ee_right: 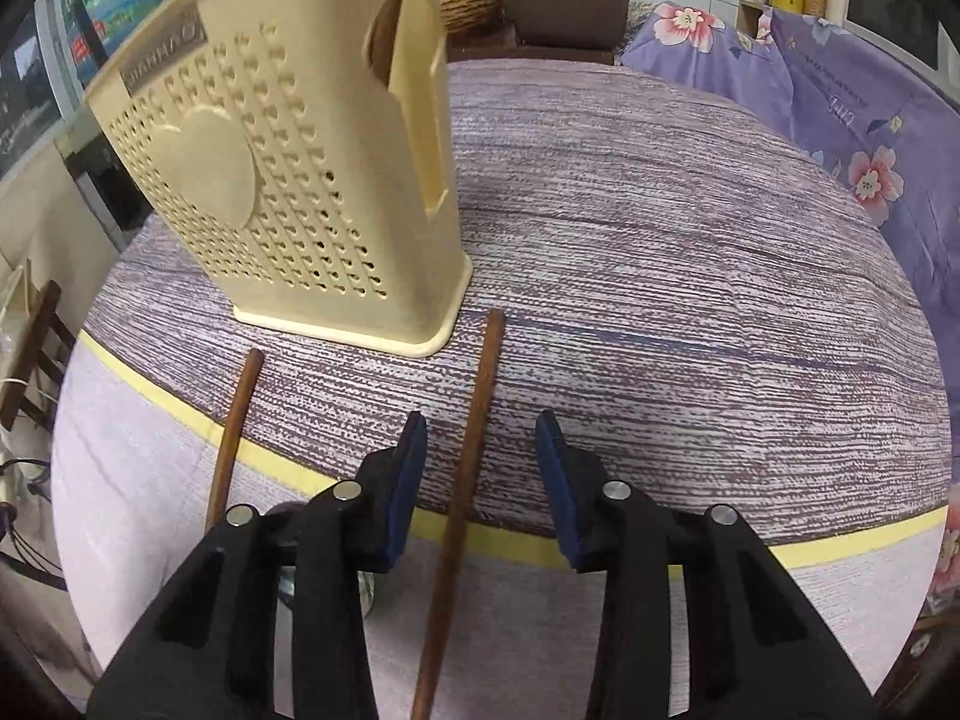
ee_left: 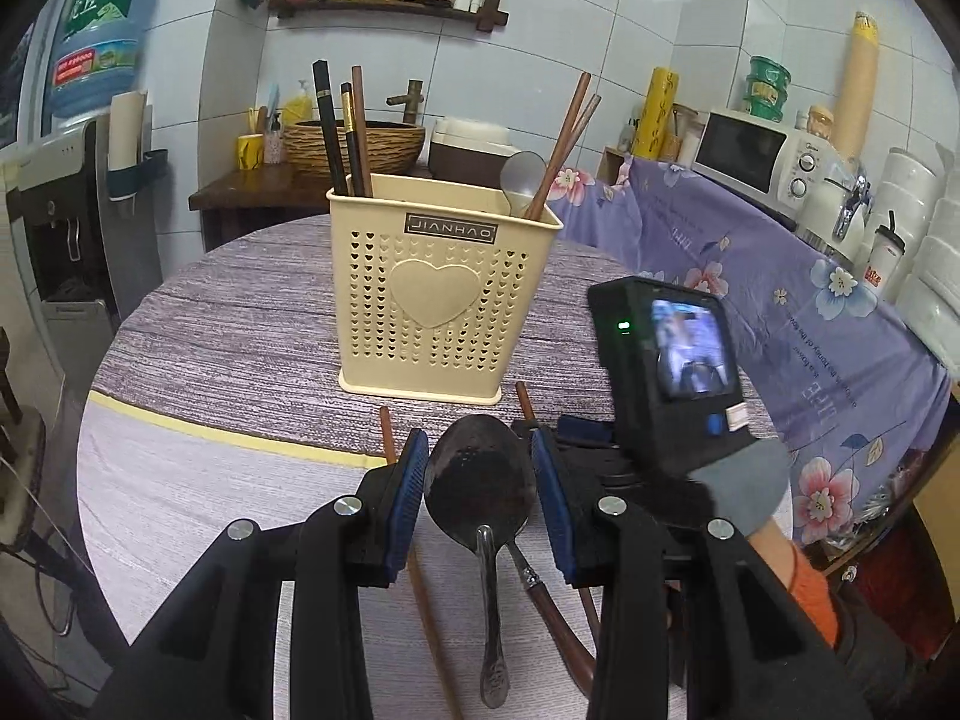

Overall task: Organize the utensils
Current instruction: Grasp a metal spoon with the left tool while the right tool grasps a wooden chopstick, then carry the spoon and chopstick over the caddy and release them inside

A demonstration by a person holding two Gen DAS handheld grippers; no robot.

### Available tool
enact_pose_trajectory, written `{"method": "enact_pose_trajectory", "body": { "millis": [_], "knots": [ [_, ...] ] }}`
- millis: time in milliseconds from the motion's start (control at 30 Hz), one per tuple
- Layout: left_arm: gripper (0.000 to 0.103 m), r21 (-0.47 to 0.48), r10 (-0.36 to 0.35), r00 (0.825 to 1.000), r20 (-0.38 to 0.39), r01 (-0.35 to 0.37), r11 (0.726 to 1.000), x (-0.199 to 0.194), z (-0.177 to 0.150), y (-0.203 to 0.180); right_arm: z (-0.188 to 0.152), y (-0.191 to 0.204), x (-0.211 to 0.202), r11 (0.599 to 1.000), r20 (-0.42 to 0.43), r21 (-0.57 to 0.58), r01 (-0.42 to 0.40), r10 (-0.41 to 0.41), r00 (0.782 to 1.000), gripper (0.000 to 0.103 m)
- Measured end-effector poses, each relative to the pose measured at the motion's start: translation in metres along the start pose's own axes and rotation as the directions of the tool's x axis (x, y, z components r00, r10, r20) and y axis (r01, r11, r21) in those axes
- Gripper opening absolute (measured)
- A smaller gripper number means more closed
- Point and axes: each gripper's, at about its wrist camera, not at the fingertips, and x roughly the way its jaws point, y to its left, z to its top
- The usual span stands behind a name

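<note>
A cream perforated utensil holder [ee_left: 444,288] stands on the round table and holds several chopsticks and a metal spoon [ee_left: 523,180]. It also shows in the right wrist view [ee_right: 288,180]. My left gripper [ee_left: 480,492] is open, its jaws on either side of a dark metal spoon [ee_left: 480,486] lying on the table. A brown-handled utensil [ee_left: 552,618] lies next to it. My right gripper [ee_right: 480,468] is open over a brown chopstick [ee_right: 465,480] that lies between its jaws. A second chopstick [ee_right: 234,438] lies to the left.
The table [ee_right: 660,300] has a purple striped cloth with a yellow band. A purple floral cloth [ee_left: 750,276] covers a counter at the right, with a microwave [ee_left: 756,156] behind. A water dispenser [ee_left: 66,210] stands left. A basket [ee_left: 354,144] sits behind.
</note>
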Motion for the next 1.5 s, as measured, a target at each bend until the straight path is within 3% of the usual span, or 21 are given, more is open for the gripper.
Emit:
{"method": "enact_pose_trajectory", "body": {
  "millis": [233, 367, 500, 700, 933, 1133, 1500],
  "knots": [
    [0.036, -0.001, 0.001, 1.0, 0.01, -0.001, 1.0, -0.001, -0.002, 0.0, 0.004, -0.003, 0.005, 1.0, 0.01, -0.012, 0.028, -0.028, 1.0, 0.01],
    [0.036, -0.002, 0.001, 1.0, 0.017, -0.001, 1.0, -0.003, -0.001, 0.0, 0.005, -0.02, 0.002, 0.996, 0.006, 0.065, -0.068, 0.068, 0.998, 0.009],
    [0.036, 0.002, 0.004, 1.0, 0.025, -0.004, 1.0, -0.005, 0.001, 0.0, 0.007, -0.037, -0.017, 0.987, 0.065, 0.092, -0.13, 0.124, 0.99, 0.008],
    [0.036, -0.004, 0.01, 0.998, 0.054, -0.009, 1.0, -0.013, 0.007, 0.003, 0.008, -0.066, -0.081, 0.972, 0.218, 0.095, -0.215, 0.191, 0.957, 0.009],
    [0.036, -0.014, 0.015, 0.997, 0.072, -0.014, 1.0, -0.017, 0.009, 0.008, 0.0, -0.092, -0.168, 0.97, 0.404, 0.05, -0.238, 0.198, 0.893, 0.008],
    [0.036, -0.024, 0.021, 0.997, 0.08, -0.019, 1.0, -0.017, 0.009, 0.009, -0.005, -0.102, -0.199, 0.968, 0.459, 0.039, -0.249, 0.204, 0.865, 0.008],
    [0.036, -0.012, 0.001, 0.994, 0.108, 0.0, 1.0, -0.02, 0.022, 0.012, 0.004, -0.09, -0.221, 0.971, 0.499, -0.011, -0.239, 0.213, 0.84, 0.008]
  ]
}}
